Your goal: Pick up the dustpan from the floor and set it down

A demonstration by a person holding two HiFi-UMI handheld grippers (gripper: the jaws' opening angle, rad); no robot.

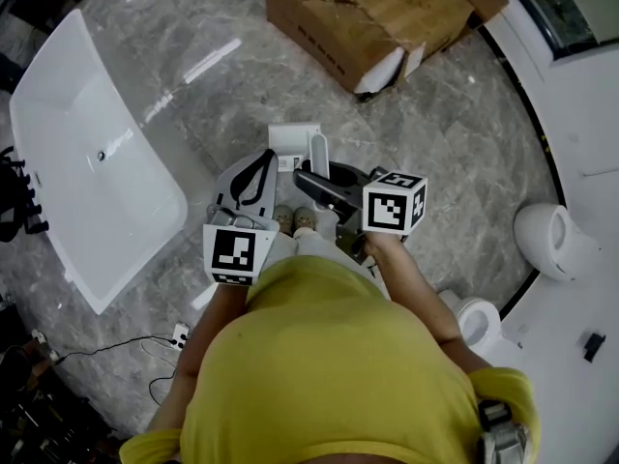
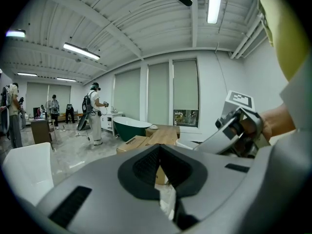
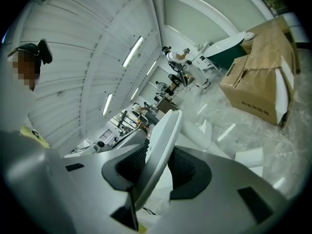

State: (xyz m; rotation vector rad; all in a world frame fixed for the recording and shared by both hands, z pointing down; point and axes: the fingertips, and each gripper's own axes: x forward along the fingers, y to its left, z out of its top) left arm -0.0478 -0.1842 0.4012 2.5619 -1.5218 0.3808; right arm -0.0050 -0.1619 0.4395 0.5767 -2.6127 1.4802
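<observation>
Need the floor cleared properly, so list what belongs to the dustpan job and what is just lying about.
Job: dustpan, its handle held in the right gripper.
Lying about: cardboard box, white tub, toilet.

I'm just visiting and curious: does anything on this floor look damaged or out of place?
Yes: the cardboard box on the marble floor is torn open at one end, and white packing sticks out of the gap.

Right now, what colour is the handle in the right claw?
White; the curved plastic handle shows best in the right gripper view.
</observation>
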